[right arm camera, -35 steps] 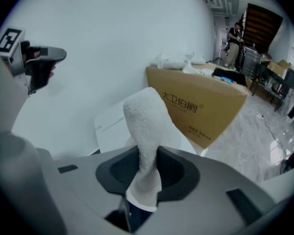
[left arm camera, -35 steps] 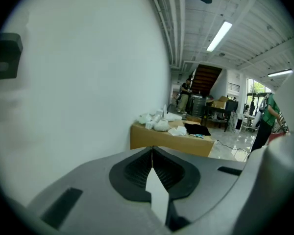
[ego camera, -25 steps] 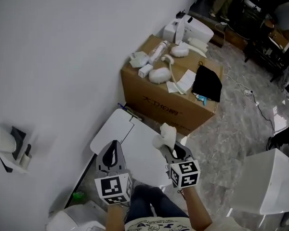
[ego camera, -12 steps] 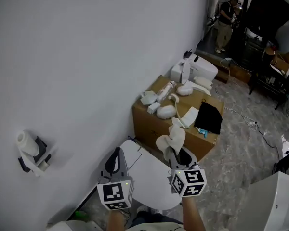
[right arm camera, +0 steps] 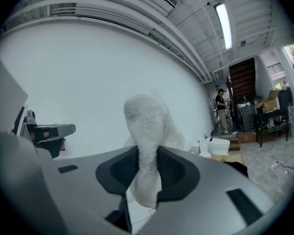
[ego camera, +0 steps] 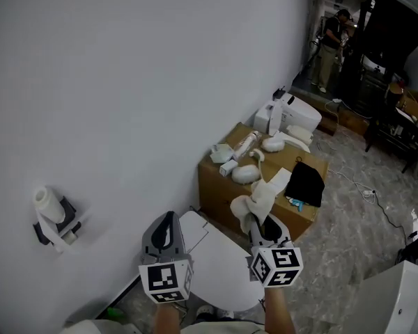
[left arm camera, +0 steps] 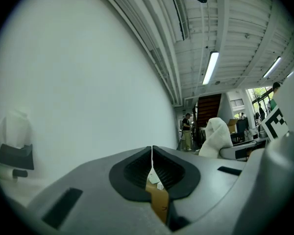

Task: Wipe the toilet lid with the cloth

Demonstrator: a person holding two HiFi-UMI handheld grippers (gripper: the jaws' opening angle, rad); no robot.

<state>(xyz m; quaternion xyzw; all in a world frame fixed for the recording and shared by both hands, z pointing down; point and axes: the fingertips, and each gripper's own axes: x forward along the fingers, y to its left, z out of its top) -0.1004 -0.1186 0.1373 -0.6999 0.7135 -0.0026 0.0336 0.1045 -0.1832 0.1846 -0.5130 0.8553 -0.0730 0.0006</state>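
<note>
The white toilet lid (ego camera: 216, 259) lies closed below me, next to the white wall. My right gripper (ego camera: 254, 223) is shut on a white fluffy cloth (ego camera: 256, 202) that sticks up from its jaws, held in the air above the lid's right side. In the right gripper view the cloth (right arm camera: 147, 146) fills the gap between the jaws. My left gripper (ego camera: 167, 229) hovers over the lid's left part, jaws pressed together with nothing in them. The left gripper view shows its tips (left arm camera: 152, 151) meeting, with the cloth (left arm camera: 216, 136) off to the right.
A cardboard box (ego camera: 265, 186) with white items and a black cloth (ego camera: 305, 183) stands just beyond the toilet. A toilet-paper holder (ego camera: 52, 218) hangs on the wall at left. A white cabinet (ego camera: 397, 301) is at lower right. A person (ego camera: 331, 40) stands far off.
The view has tilted upward, so the lid sits lower in frame and more of the room shows. Both grippers have risen slightly, the right still holding the cloth.
</note>
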